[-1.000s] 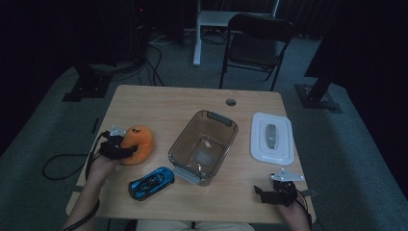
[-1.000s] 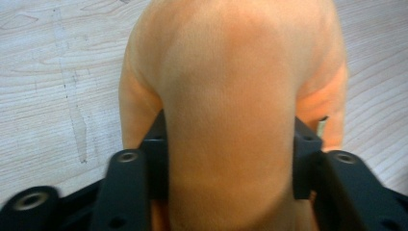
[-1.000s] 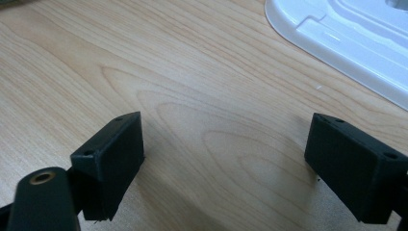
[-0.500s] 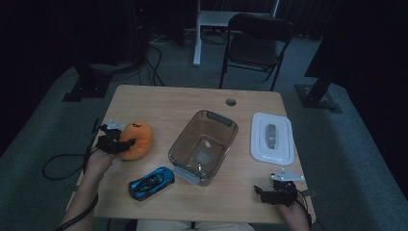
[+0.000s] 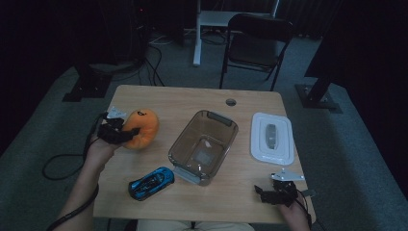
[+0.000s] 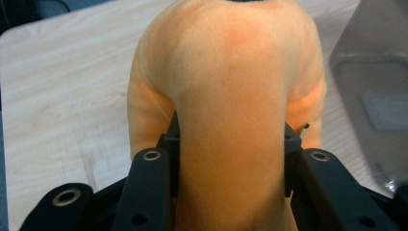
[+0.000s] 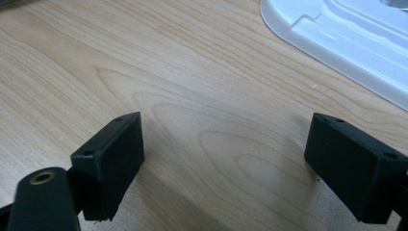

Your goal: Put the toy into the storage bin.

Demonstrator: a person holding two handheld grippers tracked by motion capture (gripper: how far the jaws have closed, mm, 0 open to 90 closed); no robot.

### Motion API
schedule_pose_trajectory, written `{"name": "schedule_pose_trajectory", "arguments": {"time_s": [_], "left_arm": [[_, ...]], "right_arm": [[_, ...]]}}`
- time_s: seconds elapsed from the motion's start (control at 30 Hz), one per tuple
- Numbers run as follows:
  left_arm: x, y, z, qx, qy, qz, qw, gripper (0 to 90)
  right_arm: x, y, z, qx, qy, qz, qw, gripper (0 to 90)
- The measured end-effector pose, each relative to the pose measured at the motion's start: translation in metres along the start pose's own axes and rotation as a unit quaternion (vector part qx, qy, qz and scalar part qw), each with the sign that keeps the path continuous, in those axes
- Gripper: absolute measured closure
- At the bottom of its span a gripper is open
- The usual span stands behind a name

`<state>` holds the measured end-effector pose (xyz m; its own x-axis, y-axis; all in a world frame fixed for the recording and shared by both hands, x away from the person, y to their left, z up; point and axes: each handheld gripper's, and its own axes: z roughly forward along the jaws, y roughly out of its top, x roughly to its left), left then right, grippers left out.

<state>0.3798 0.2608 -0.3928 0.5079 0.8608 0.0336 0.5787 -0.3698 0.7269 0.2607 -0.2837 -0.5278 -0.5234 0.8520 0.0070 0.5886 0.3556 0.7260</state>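
Orange plush toy (image 5: 142, 128) is clamped in the left claw (image 5: 126, 134) near the table's (image 5: 159, 98) left edge (right claw (image 5: 269, 193) gapes).

A blue toy car (image 5: 151, 182) lies near a clear container (image 5: 203, 145), white lid (image 5: 272, 137) beyond.

I see the orange plush toy (image 5: 140, 128) at the tabletop's (image 5: 187, 103) nine o'clock edge: round, soft, fuzzy, with a dark mark on top. Its middle is squeezed narrow, its bulging end pointing toward three o'clock.
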Motion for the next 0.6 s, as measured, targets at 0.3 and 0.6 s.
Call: {"name": "schedule_pose_trajectory", "arguments": {"time_s": [0.3,0.6], "left_arm": [[-0.012,0.028,-0.009,-0.012,-0.015,0.031,0.9993,63.8],[-0.030,0.055,-0.013,-0.023,-0.030,0.061,0.9974,63.7]], "right_arm": [[0.000,0.000,0.000,0.000,0.000,0.000,1.0000,13.2],[0.000,0.000,0.000,0.000,0.000,0.000,1.0000,13.2]]}}
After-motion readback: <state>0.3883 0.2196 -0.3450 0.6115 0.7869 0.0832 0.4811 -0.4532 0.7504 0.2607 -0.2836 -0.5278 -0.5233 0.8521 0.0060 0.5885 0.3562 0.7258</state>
